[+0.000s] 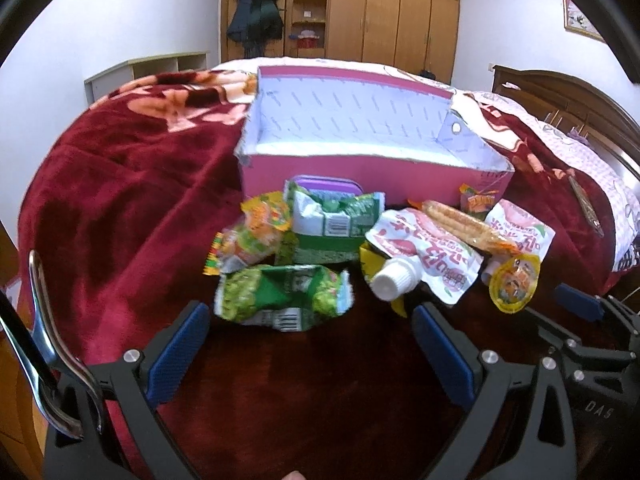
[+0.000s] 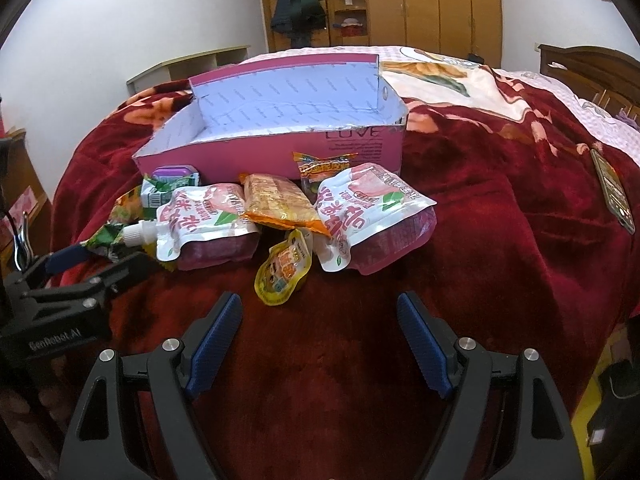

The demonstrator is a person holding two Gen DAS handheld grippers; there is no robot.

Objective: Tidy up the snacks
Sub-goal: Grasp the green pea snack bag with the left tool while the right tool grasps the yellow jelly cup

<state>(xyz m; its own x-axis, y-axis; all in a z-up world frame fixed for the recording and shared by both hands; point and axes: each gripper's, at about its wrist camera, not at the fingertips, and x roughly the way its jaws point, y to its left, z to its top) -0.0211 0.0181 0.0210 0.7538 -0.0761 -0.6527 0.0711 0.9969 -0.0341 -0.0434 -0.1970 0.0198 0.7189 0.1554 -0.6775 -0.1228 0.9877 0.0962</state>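
An open pink box (image 1: 360, 170) (image 2: 256, 156) with a white inside stands on the red blanket, with nothing visible inside. A pile of snacks lies in front of it: green packets (image 1: 284, 298), an orange-green bag (image 1: 252, 236), two white-pink spout pouches (image 1: 432, 256) (image 2: 368, 212) (image 2: 204, 220), an orange cracker pack (image 1: 464, 222) (image 2: 280, 202) and a small yellow pouch (image 1: 514, 284) (image 2: 284, 270). My left gripper (image 1: 312, 320) is open, just short of the nearest green packet. My right gripper (image 2: 320, 312) is open, just short of the yellow pouch. Each gripper shows at the other view's edge.
The red floral blanket (image 1: 120, 184) covers a bed. A dark flat packet (image 2: 612, 192) lies far right on it. A wooden headboard (image 1: 568, 96) is at the right, a wardrobe (image 1: 400, 8) behind, a low shelf (image 1: 152, 70) at the left wall.
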